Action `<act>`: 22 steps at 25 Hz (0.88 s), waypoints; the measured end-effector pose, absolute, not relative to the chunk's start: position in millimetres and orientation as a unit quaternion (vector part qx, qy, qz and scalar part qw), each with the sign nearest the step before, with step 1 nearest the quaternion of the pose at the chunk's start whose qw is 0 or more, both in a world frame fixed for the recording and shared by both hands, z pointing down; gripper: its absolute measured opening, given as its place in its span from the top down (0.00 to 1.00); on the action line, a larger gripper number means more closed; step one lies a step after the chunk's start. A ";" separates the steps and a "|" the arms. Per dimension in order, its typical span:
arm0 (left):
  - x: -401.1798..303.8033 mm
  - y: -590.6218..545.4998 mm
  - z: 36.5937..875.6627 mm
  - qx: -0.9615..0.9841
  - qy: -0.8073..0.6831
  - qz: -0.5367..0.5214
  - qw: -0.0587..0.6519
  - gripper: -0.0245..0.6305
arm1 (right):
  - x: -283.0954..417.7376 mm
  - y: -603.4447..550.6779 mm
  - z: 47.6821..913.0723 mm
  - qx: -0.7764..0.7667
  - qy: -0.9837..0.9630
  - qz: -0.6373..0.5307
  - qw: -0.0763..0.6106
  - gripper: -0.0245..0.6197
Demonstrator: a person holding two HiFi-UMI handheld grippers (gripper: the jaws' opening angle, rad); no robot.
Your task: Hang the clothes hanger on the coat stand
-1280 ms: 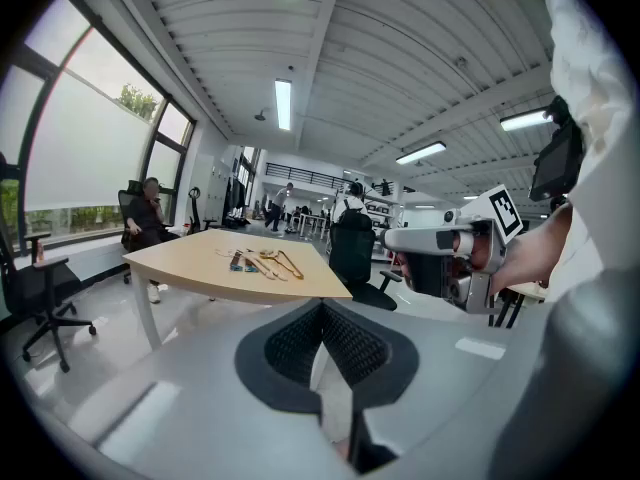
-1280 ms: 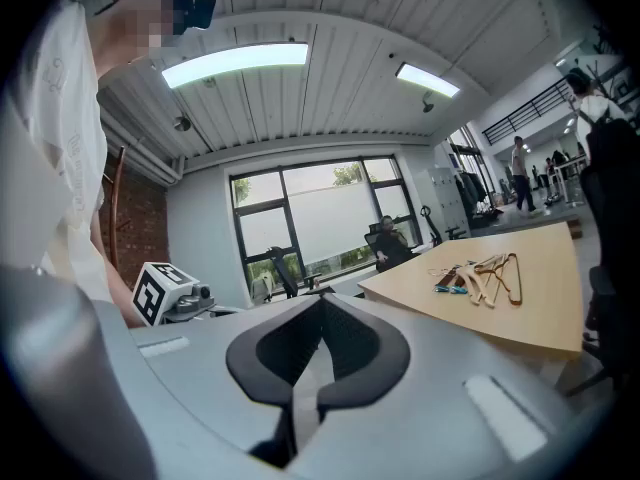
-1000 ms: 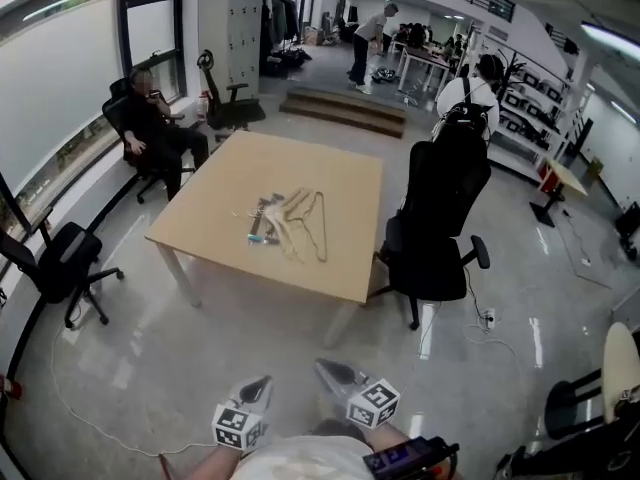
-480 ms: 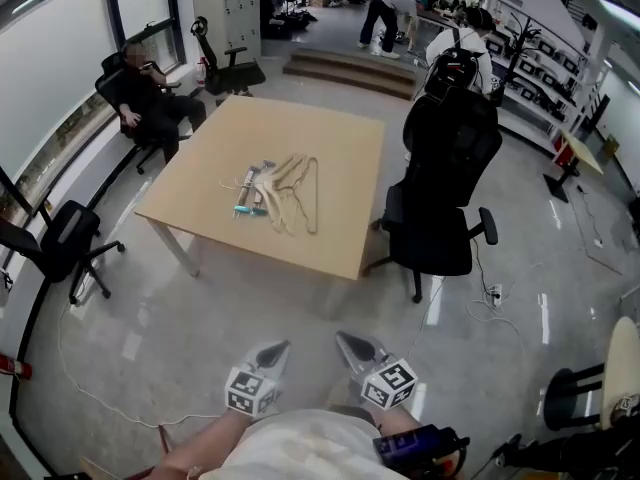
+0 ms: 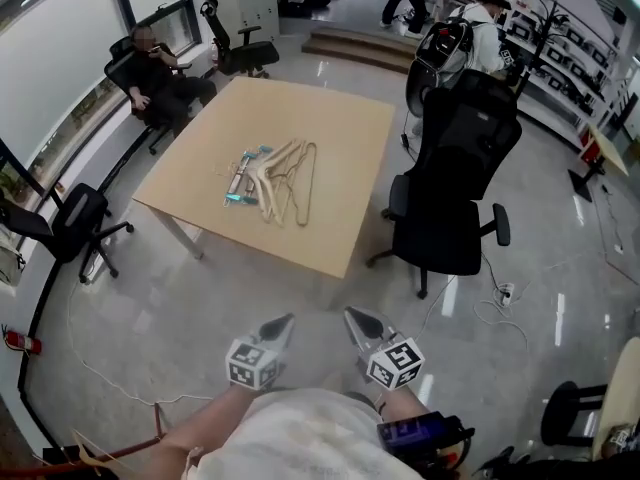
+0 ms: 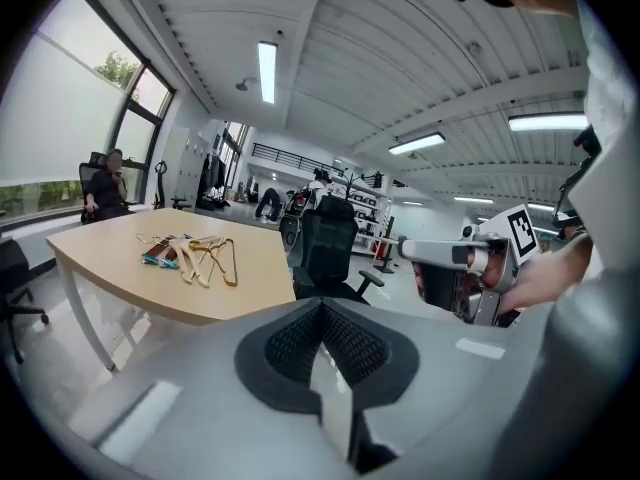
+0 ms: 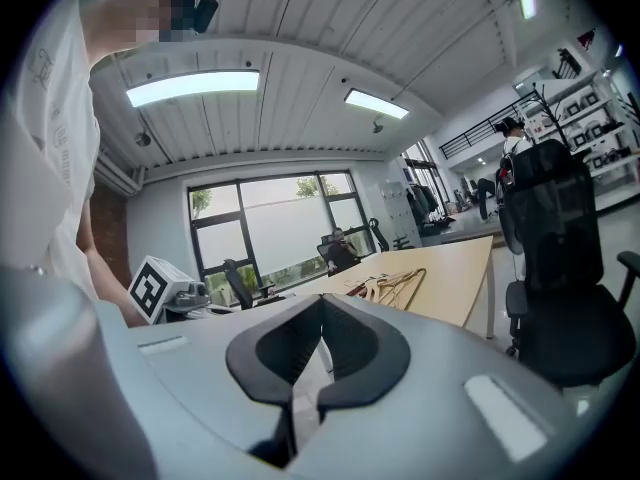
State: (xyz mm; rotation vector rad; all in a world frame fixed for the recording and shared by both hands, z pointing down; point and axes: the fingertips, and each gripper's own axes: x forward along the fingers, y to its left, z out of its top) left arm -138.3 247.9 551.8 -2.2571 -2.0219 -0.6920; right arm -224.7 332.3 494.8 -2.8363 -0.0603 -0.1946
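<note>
Far L by window: seated person (image 5: 150, 63) in dark clothes on black swivel chair. Nearer, L edge: another black swivel chair (image 5: 70, 233), mesh back, star base on castors. Glossy grey floor (image 5: 200, 298) w/ thin white cable looping across it.

Centre: square table (image 5: 340, 138), pale wood top, smooth and matte, white legs. Clothes hangers (image 5: 272, 173) in loose heap on L half of tabletop: pale wooden ones w/ curved shoulders, thin wire-like outlines mixed in, one w/ teal clips at L of heap. All lying flat, well apart from both grippers.

R of table, just beside its edge: tall black office chair (image 5: 460, 168), padded high back, armrests.

Bottom of head view: left gripper (image 5: 283, 322), grey shell, marker cube behind; black ribbed pads pressed together, nothing btwn them. Right gripper (image 5: 354, 318) near it, same build; pads likewise together, holding nothing. Both in air over floor, aimed toward table, touching nothing.
</note>
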 end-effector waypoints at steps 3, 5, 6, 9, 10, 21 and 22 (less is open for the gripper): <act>-140.6 262.5 550.7 -0.737 -0.639 -0.221 0.019 0.96 | -228.4 348.8 492.4 -0.986 -0.010 -0.065 0.150 0.94; -140.7 271.1 547.1 -0.744 -0.633 -0.213 0.021 0.96 | -230.6 359.4 492.0 -0.986 -0.006 -0.064 0.152 0.94; -139.5 275.4 544.2 -0.748 -0.630 -0.208 0.021 0.96 | -230.5 364.5 491.8 -0.986 -0.005 -0.064 0.154 0.94; -136.5 284.1 539.4 -0.755 -0.621 -0.211 0.021 0.96 | -228.9 377.2 490.7 -0.985 -0.001 -0.065 0.159 0.94; -136.5 286.5 538.7 -0.755 -0.619 -0.215 0.020 0.96 | -228.8 381.9 490.5 -0.985 0.000 -0.065 0.160 0.94; -105.5 328.5 548.3 -0.750 -0.623 -0.222 0.022 0.96 | -204.3 456.4 492.9 -0.979 -0.042 -0.048 0.195 0.94; -99.1 333.8 549.7 -0.749 -0.623 -0.224 0.021 0.96 | -198.7 460.0 491.4 -0.978 -0.042 -0.046 0.197 0.94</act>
